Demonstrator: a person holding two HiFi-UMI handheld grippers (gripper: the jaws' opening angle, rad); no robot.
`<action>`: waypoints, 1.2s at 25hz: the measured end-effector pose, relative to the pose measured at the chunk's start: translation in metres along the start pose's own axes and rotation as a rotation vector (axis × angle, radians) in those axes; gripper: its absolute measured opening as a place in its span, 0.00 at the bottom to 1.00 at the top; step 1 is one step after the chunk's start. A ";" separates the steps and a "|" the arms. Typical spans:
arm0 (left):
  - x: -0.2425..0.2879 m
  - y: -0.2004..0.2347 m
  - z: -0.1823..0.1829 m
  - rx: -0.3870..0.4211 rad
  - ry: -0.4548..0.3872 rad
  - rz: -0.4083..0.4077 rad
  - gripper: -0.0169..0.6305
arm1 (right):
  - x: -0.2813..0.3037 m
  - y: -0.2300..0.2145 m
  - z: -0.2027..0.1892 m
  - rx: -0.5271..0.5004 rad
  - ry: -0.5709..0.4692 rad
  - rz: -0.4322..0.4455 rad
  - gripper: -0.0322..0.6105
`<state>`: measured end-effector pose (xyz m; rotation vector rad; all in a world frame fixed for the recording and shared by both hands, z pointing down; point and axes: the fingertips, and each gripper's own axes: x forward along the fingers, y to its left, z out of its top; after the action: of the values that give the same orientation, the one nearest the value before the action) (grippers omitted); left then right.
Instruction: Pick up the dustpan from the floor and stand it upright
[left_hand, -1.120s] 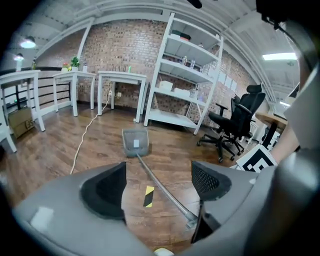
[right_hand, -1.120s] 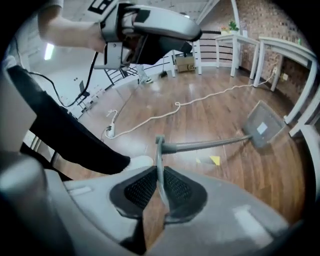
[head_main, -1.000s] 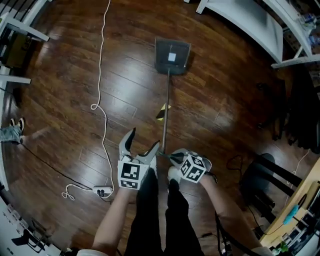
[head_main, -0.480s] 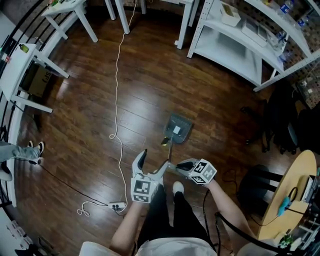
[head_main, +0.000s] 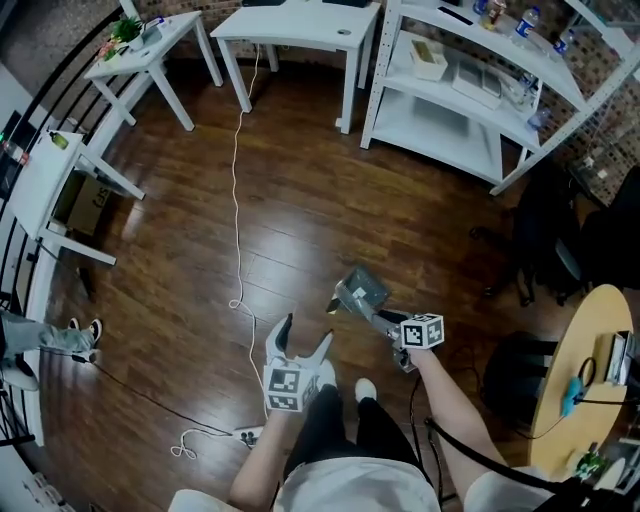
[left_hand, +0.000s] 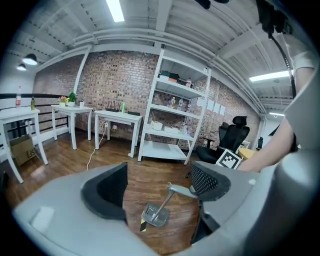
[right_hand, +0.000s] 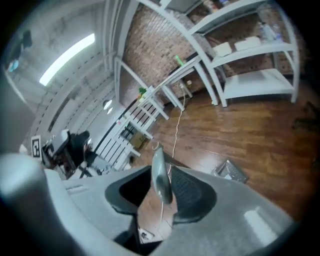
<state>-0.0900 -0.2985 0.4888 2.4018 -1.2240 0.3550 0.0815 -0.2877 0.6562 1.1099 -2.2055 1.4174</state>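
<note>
The grey dustpan rests with its pan on the wood floor, and its long metal handle slants up to my right gripper. In the right gripper view the handle's grip lies between the jaws against the right pad, with a gap at the left pad. Those jaws are opening. My left gripper hangs wide open and empty just left of the handle. Through its jaws I see the pan and the slanted handle. A yellow-black tag hangs by the pan.
A white cable runs down the floor to a power strip. White tables and a shelf unit stand at the back. A black office chair and a round wooden table are at the right.
Both grippers have risen. The handle has come up off the floor with the right gripper, which rolled, and the dustpan now stands tilted on its pan. The left gripper stayed open.
</note>
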 end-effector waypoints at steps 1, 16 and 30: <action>-0.002 0.002 0.003 0.003 0.000 -0.006 0.68 | -0.003 -0.006 0.005 0.061 -0.057 -0.026 0.28; -0.067 -0.096 0.042 0.094 -0.127 -0.036 0.68 | -0.147 0.132 -0.094 -0.072 -0.347 -0.053 0.61; -0.249 -0.392 -0.009 0.256 -0.254 0.078 0.66 | -0.506 0.195 -0.163 -0.630 -0.683 -0.382 0.60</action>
<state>0.0843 0.0876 0.2980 2.6879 -1.4631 0.2481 0.2466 0.1219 0.3017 1.7753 -2.3799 0.1416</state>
